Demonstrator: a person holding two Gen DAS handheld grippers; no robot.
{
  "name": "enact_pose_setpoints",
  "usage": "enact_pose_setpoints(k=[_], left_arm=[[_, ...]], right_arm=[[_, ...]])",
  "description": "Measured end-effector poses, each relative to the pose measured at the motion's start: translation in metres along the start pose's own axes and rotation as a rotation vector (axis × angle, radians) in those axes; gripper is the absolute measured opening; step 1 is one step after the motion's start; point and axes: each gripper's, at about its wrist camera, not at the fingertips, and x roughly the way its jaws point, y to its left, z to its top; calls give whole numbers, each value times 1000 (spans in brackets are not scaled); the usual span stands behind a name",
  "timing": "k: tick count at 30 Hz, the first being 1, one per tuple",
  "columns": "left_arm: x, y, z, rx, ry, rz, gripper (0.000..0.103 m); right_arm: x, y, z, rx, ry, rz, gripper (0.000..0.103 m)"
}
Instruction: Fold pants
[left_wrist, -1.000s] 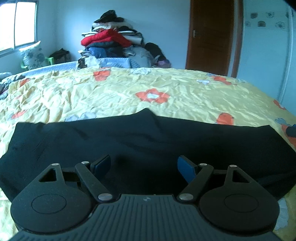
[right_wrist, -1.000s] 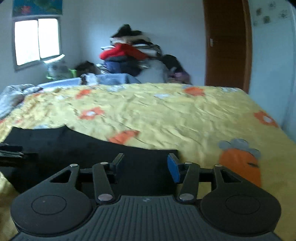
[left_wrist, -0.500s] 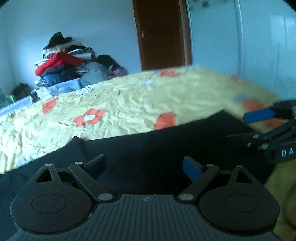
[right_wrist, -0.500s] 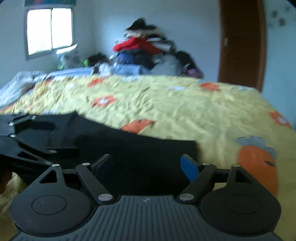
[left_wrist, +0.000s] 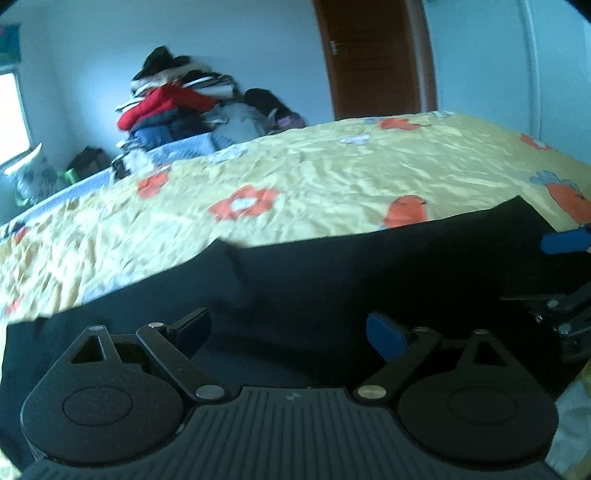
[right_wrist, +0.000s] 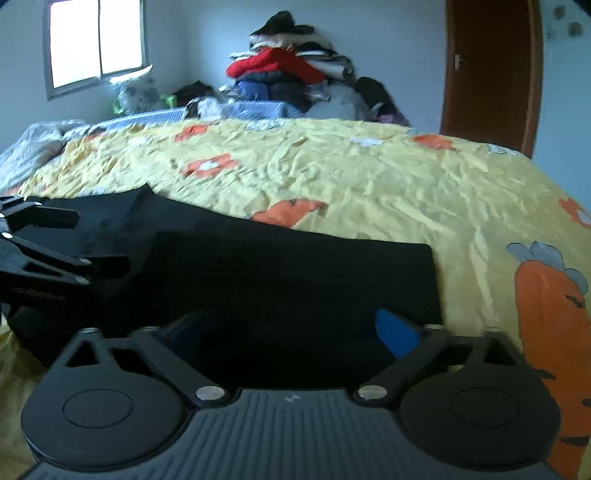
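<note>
Black pants (left_wrist: 332, 273) lie flat across the near side of a yellow flowered bed sheet (left_wrist: 314, 177); they also show in the right wrist view (right_wrist: 280, 273). My left gripper (left_wrist: 288, 330) is open and empty, low over the middle of the pants. My right gripper (right_wrist: 291, 332) is open and empty over the pants' right end, near their right edge. The right gripper also shows at the right edge of the left wrist view (left_wrist: 554, 277). The left gripper shows at the left edge of the right wrist view (right_wrist: 44, 243).
A pile of clothes (right_wrist: 288, 74) stands behind the bed's far edge. A brown door (right_wrist: 487, 70) is at the back right. A window (right_wrist: 96, 40) is at the back left. A grey blanket (right_wrist: 26, 151) lies on the bed's far left.
Both grippers have opened wider. The left gripper has swung right, then partly back left. The right gripper has moved closer over the pants' right end.
</note>
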Motion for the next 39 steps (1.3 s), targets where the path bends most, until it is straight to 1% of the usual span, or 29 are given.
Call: enact_pose_setpoints(k=[2,4,6,9,29,39], left_arm=[[-2,11,-8,-50,8,14,95],[1,20,-16,-107,30,15,98],[1,30,-25,-183,17,5,103],[3,37,-27,-222,32,-4,103],[3,35,-27,-228,42,-8,103],[3,35,-27,-220,43,0,103]], right_arm=[[2,5,0,-18,3,-21,103],[2,6,0,-5,1,-32,103],[1,8,-1,3,0,-47,103],[2,10,-2,16,-1,-65,103],[2,7,-1,36,-5,-50,103],[2,8,0,24,-1,-58,103]])
